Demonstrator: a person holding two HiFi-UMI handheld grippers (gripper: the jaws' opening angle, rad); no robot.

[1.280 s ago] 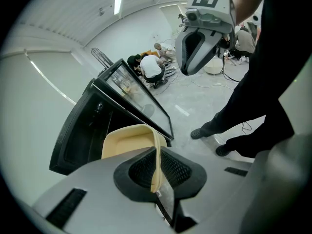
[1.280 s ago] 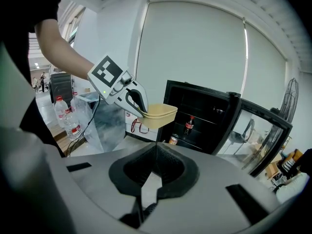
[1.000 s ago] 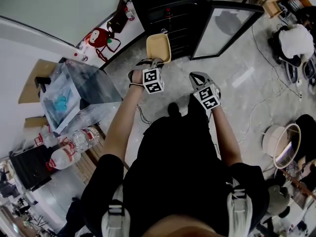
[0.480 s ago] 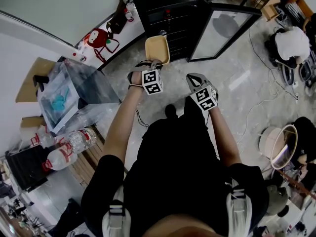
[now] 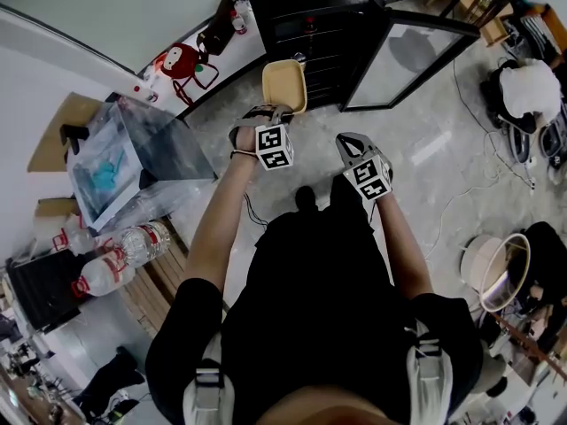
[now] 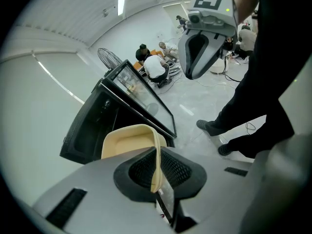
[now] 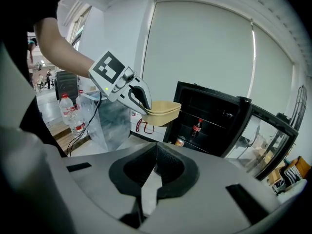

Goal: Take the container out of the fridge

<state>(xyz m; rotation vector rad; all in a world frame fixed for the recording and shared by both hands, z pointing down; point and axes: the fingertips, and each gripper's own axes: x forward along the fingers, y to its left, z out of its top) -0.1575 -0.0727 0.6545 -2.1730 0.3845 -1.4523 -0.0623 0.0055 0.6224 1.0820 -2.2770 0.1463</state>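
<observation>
Container (image 5: 283, 85) pinched by its rim in left gripper (image 5: 268, 112), held before open fridge (image 5: 306, 34), right gripper (image 5: 348, 140) pressed together, empty.

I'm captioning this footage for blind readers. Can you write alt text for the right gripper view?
The left hand-held gripper holds a beige container by its rim in front of an open black fridge with a bottle inside. The right hand-held gripper, in the foreground, has its jaws together, empty.
</observation>
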